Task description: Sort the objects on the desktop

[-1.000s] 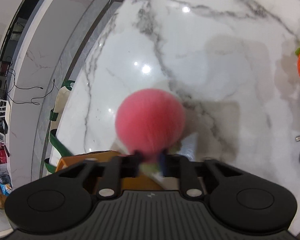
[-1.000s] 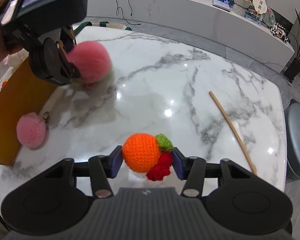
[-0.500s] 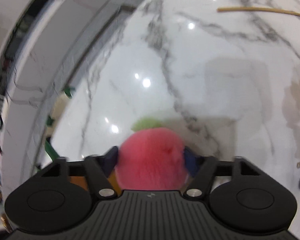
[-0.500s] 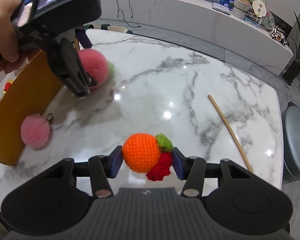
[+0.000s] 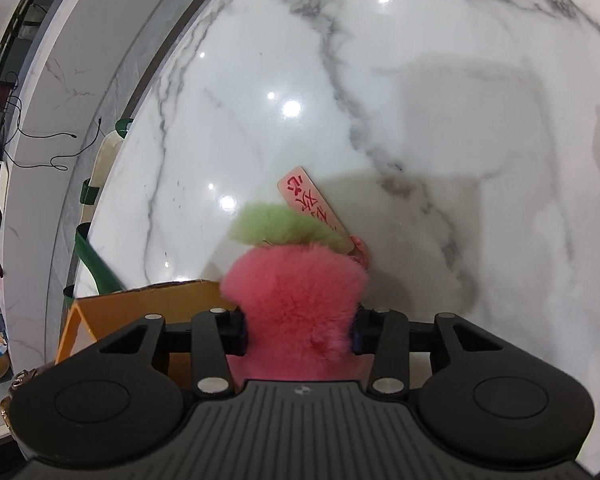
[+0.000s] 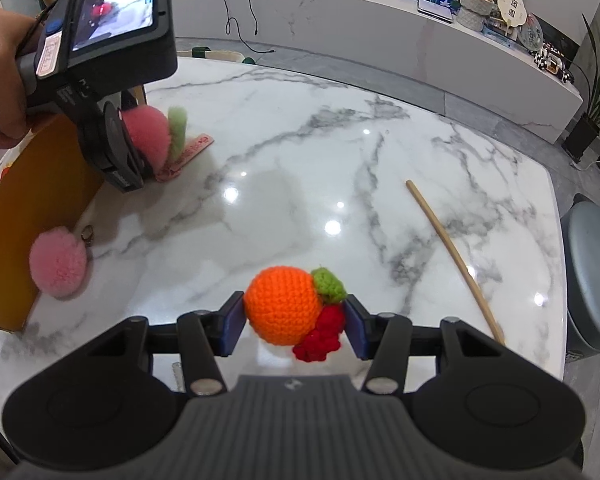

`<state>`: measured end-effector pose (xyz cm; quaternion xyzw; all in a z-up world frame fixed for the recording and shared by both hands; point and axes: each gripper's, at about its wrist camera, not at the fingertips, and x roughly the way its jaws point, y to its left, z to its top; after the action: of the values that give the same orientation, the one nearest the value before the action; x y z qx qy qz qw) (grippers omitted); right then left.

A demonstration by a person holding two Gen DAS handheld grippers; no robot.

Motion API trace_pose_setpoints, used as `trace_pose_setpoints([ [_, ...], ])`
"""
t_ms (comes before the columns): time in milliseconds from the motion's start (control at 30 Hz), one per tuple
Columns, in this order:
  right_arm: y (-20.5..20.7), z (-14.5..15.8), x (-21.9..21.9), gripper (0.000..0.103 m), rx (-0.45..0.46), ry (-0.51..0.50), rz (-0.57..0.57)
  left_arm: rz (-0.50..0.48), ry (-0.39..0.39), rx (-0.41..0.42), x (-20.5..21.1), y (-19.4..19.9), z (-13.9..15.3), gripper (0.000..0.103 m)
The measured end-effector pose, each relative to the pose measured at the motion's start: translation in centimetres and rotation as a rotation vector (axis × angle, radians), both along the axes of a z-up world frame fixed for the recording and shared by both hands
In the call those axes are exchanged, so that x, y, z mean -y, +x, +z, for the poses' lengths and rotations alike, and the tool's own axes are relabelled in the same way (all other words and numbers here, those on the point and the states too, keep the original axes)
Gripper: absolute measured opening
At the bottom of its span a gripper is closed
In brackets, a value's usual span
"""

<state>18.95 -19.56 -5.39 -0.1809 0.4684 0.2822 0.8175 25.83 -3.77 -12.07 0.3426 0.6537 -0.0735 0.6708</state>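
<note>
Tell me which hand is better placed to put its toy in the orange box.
Left. The left gripper, closing on the pink pompom, is right beside the orange box; the right gripper holds the crochet orange farther away.

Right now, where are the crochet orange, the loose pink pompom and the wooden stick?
crochet orange [image 6: 282,304], right wrist view, orange body.
loose pink pompom [image 6: 58,262], right wrist view, fluffy middle.
wooden stick [image 6: 452,250], right wrist view, mid-shaft.

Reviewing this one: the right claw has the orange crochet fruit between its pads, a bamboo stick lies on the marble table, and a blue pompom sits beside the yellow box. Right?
Not quite. The pompom beside the yellow box is pink, not blue, as the right wrist view shows. The rest holds: right claw around the orange crochet fruit, stick on the table.
</note>
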Motion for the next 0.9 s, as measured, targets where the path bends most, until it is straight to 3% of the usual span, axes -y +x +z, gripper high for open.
trace_pose_setpoints([
  [467,-0.8,2.6,-0.2,0.054,0.040,0.002,0.001,-0.023,-0.105,0.105,0.9,-1.3,7.2,0.048],
  [667,-1.7,5.3,-0.8,0.054,0.083,0.012,0.012,-0.025,-0.166,0.184,0.0,-3.1,12.5,0.048],
  [900,-3.5,8.9,-3.2,0.054,0.138,0.024,0.056,-0.039,-0.161,0.268,-1.5,-6.2,17.4,0.048],
])
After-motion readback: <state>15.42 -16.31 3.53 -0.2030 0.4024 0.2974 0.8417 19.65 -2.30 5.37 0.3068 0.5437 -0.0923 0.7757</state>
